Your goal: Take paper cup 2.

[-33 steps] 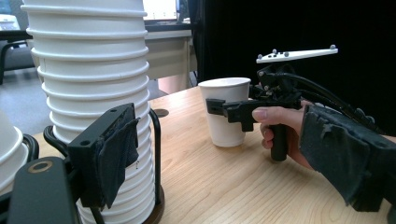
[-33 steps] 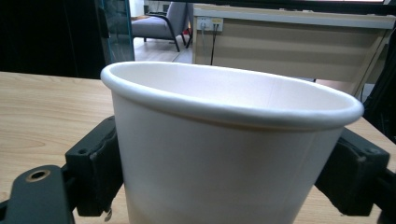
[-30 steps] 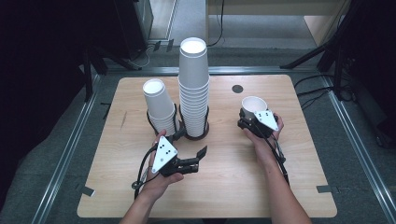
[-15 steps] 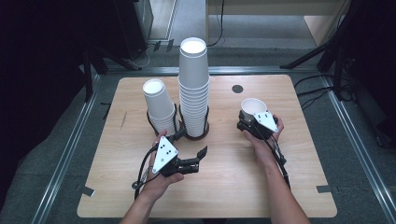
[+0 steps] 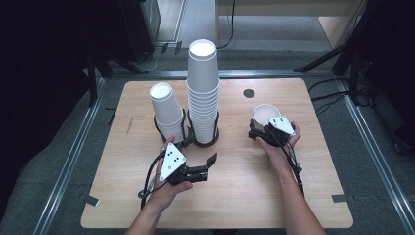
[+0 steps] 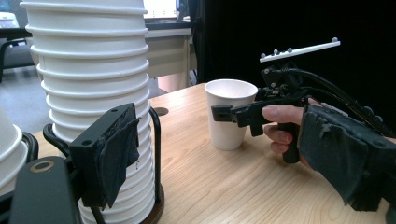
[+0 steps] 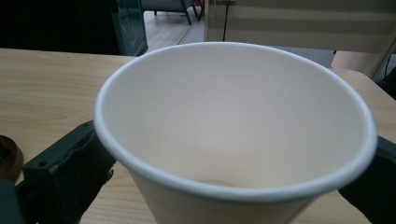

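1. Straddling the single paper cup [image 5: 266, 113], the right gripper [image 5: 258, 134] has just been spreading its fingers; pads look clear of the wall, cup between them.
2. Cup stands upright on the tabletop [image 5: 235, 196], right of the tall cup stack [image 5: 202, 93].
3. Left gripper [image 5: 208, 166] half-open, empty, nearer the stacks.
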A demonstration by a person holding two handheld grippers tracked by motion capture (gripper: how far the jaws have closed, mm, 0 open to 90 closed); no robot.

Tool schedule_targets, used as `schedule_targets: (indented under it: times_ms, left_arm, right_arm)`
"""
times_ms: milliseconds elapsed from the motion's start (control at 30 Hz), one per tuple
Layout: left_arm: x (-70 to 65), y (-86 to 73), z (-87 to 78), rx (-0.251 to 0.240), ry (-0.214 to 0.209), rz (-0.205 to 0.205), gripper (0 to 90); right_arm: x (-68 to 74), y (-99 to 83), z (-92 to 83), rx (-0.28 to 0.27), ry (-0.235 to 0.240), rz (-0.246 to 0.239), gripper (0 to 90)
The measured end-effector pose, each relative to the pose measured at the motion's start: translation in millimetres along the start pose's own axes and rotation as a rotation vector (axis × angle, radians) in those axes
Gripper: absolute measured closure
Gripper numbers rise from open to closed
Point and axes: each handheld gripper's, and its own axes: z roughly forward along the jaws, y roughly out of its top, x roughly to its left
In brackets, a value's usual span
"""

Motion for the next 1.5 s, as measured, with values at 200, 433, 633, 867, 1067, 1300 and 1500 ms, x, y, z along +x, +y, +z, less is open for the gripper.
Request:
schedule_targets:
  times_ms: [200,433,633,867,1067,1300,1500]
  left_arm:
    - [1.3,-0.1,0.7,0.018,-0.006,-0.016,12.0]
    - [4.0,5.1,0.4,0.038,-0.007,-0.035,7.1]
    - [8.5,11.1,2.3,0.037,0.019,-0.045,1.6]
    - [17.6,20.4,5.6,0.015,0.058,-0.075,0.1]
    - [22.8,24.2,12.9,0.024,0.081,-0.085,0.0]
    - [29.7,28.2,21.3,0.037,0.105,-0.085,0.0]
    - [32.6,32.1,29.8,0.024,0.152,-0.097,0.0]
  right_arm:
    - [1.3,1.6,-7.2,0.012,0.006,-0.053,0.0]
    - [-4.2,8.2,-28.0,-0.002,0.064,-0.066,0.0]
    - [-10.2,16.1,-45.9,-0.03,0.095,-0.072,0.0]
    - [-15.3,35.2,-68.1,-0.076,0.132,-0.081,0.0]
    - [-9.5,65.7,-87.3,-0.102,0.167,-0.069,0.0]
    - [4.0,104.6,-103.9,-0.145,0.207,-0.04,0.0]
    - [24.2,129.1,-108.5,-0.162,0.239,-0.037,0.0]
